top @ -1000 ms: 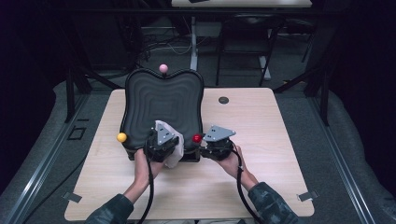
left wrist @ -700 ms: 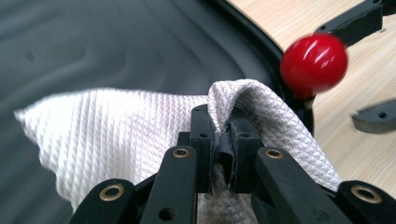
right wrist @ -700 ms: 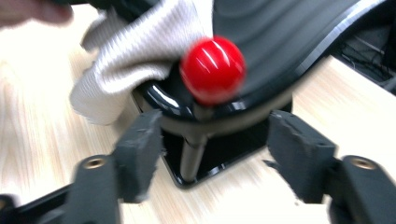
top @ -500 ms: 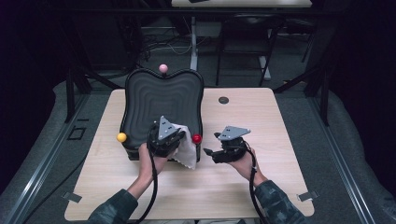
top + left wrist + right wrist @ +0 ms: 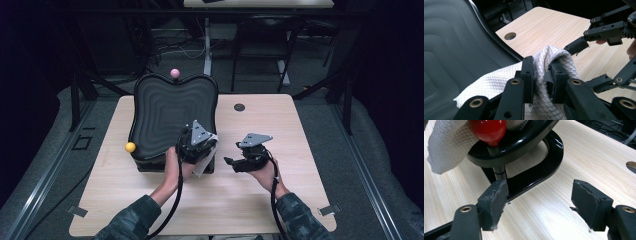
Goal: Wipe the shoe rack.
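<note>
A black wavy tray stands on a black stand at the table's left middle. My left gripper is shut on a bunched white quilted cloth at the tray's front right corner. In the right gripper view the cloth drapes around a red ball on a thin post at the tray's rim. My right gripper has just been opening and stands open low over the table, right of the tray. Only bare wood lies between its pads, and the left pad is close to the post.
A pink ball tops the tray's far edge and a yellow ball sits at its left front corner. A round cable hole lies in the table behind the right gripper. Bare wood spreads right and in front.
The right gripper has let go near the red ball, opened and drawn back to the right. The left gripper has carried the cloth right and up to the tray's front right corner, covering the ball.
</note>
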Demonstrator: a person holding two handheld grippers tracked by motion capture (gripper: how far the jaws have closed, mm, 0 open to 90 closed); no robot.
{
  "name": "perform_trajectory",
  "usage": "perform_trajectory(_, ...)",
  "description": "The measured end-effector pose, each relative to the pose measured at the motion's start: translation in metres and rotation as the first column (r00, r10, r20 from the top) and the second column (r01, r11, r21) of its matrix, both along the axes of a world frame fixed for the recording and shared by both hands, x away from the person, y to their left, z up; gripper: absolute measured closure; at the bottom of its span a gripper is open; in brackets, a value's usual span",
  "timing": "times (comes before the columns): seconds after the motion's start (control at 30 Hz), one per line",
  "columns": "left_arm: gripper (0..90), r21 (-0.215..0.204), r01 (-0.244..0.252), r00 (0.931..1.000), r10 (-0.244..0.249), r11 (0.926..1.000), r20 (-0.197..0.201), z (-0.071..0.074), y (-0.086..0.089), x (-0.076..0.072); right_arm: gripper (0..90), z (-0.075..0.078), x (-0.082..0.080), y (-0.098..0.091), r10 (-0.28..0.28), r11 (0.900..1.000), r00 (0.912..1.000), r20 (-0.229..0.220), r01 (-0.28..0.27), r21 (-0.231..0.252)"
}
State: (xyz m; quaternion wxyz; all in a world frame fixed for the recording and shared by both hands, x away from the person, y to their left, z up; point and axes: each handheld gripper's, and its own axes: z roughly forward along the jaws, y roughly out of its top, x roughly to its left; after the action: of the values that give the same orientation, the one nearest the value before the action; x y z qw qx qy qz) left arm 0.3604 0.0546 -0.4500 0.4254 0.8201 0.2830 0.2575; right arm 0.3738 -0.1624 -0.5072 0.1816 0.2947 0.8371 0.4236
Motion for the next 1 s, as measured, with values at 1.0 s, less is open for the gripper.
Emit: perform_trajectory(1.0, 83.1, 0.013, 0.021, 0.9996, -0.022, 0.9997, 0.018, -0.001, 0.000, -0.001, 28.3, -0.001, 0.002, 0.000, -0.002, 1.0000, 0.9999, -0.012, 0.002, 0.007)
